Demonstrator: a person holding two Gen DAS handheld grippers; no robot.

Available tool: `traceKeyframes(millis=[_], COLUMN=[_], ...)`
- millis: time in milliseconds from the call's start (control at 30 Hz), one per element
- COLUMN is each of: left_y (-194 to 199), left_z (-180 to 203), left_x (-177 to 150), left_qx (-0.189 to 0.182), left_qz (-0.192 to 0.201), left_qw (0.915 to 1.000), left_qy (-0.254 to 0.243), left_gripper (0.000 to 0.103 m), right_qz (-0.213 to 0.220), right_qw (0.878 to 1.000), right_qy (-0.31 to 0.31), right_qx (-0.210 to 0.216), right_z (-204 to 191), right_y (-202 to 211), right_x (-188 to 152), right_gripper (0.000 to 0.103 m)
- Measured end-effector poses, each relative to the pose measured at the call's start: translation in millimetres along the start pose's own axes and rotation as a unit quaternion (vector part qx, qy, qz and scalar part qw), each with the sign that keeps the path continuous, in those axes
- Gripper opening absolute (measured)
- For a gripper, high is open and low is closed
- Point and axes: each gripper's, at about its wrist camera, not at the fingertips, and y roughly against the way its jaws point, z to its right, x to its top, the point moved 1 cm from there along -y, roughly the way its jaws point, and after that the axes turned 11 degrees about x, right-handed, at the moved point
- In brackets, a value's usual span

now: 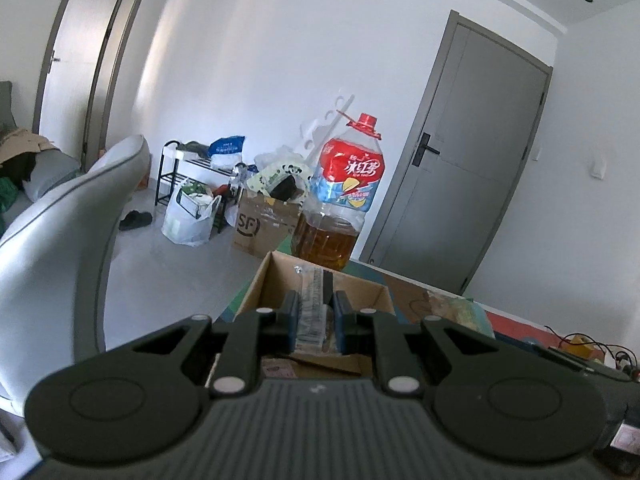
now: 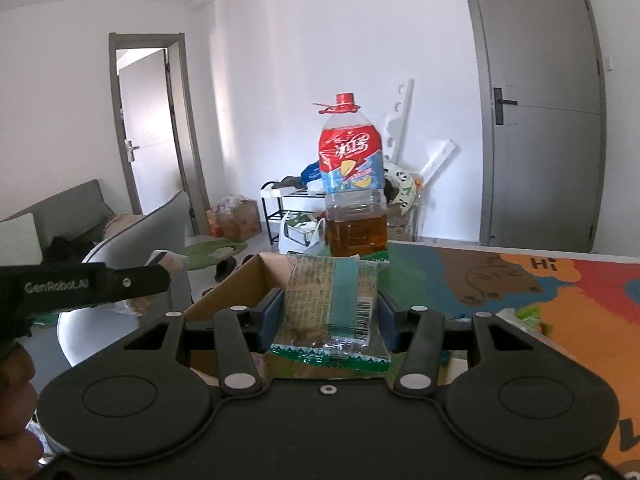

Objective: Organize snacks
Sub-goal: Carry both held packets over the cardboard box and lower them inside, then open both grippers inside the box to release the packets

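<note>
My left gripper (image 1: 316, 314) is shut on a thin snack packet (image 1: 314, 312) seen edge-on, with a barcode showing between the pads. It hangs over an open cardboard box (image 1: 276, 276) at the table's edge. My right gripper (image 2: 330, 314) is shut on a clear snack packet with a green band (image 2: 332, 300), held upright just in front of the same box (image 2: 236, 284). In the right wrist view the left gripper (image 2: 162, 274) reaches in from the left, with a pale packet (image 2: 170, 260) at its tip.
A large iced-tea bottle (image 1: 340, 200) (image 2: 354, 192) stands right behind the box. A colourful map mat (image 2: 500, 280) covers the table. A grey chair (image 1: 60, 240) sits at the left. Bags, boxes and a shoe rack (image 1: 180, 172) line the far wall.
</note>
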Motion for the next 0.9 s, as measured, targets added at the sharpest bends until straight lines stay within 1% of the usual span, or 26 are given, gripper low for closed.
traceKeyframes(millis=[167,467,533,667,733,833,900], left_y=[-22.5,-60.1,-66.5,-71.7,-75.4,-73.1,-67.0], left_z=[-5.5,-0.5,-0.5,0.7,-0.9,-4.6,-5.2], left_x=[0.1,-1.2,-2.8,-5.3,-5.4,-6.3,-5.8], left_qx=[-0.006,-0.002,-0.002,0.008,0.014,0.02,0.026], left_qz=[-0.026,-0.054,-0.061,-0.053,-0.06,-0.062,-0.056], left_qw=[0.9996,0.9985,0.998,0.9984,0.9978,0.9972,0.9974], left_qy=[0.005,0.008,0.017,0.015,0.025,0.036,0.036], left_gripper=[0.017,0.017,0.017,0.021,0.022,0.035,0.056], right_qz=[-0.009,-0.025,-0.029,-0.037,-0.039,-0.039,-0.04], right_qw=[1.0,1.0,0.999,0.999,0.999,0.999,0.999], right_qy=[0.001,0.006,0.007,0.007,0.004,-0.003,-0.006], right_qx=[0.007,0.012,0.014,0.016,0.015,0.019,0.022], right_z=[-1.9,3.2,3.8,8.5,11.6,13.7,13.4], right_y=[-16.3,-42.1,-45.8,-56.6,-61.4,-65.7,-68.0], right_x=[1.4,1.9,0.2,-2.9,-3.4,-4.0,-5.5], right_gripper=[0.05,0.05,0.05,0.05,0.05,0.05,0.05])
